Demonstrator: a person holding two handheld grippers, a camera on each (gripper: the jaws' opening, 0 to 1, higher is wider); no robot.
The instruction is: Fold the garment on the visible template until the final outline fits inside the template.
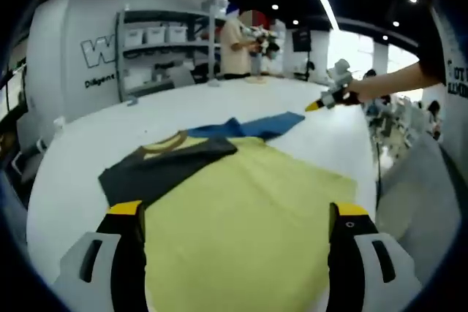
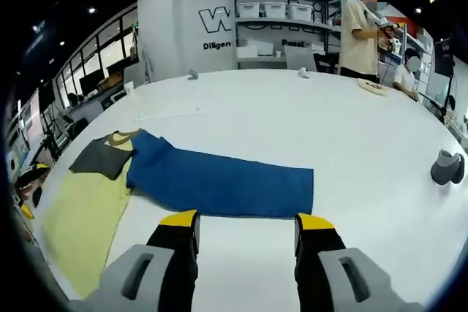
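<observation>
The yellow garment lies spread on the white tabletop beside a blue cloth, apparently not yet folded. The left gripper and right gripper both hang wide open, holding nothing.

We hold our left gripper low and level, its two yellow-tipped black jaws spread wide apart with nothing between them. Our right gripper is likewise parted, jaws apart and bare, pointing forward. In the left gripper view our right gripper comes in from the right, held out at the end of our bare, outstretched forearm, well apart from the left one.
</observation>
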